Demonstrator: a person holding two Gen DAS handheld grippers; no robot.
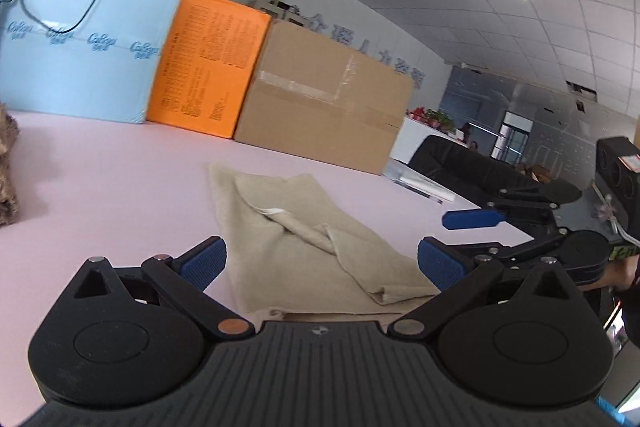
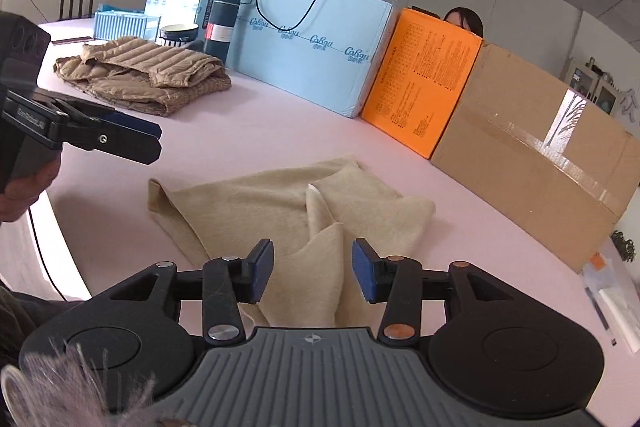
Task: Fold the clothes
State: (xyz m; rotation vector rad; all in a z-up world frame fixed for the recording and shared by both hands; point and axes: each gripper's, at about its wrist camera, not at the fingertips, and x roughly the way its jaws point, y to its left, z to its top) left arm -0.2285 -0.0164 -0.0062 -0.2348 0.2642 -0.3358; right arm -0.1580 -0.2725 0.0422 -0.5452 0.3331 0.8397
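Beige cloth (image 1: 304, 239) lies rumpled, partly folded, on pink worktop (image 1: 120, 187), near edge. Left tool (image 1: 320, 263) spread wide over its near end, gripping nothing. Right tool (image 2: 313, 275) also wide, empty, above cloth. Brown jacket (image 2: 140, 79) far left; boxes (image 2: 532, 155) behind.

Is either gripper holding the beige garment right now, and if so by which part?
Neither. The left gripper and right gripper are both open above the beige garment, gripping nothing.
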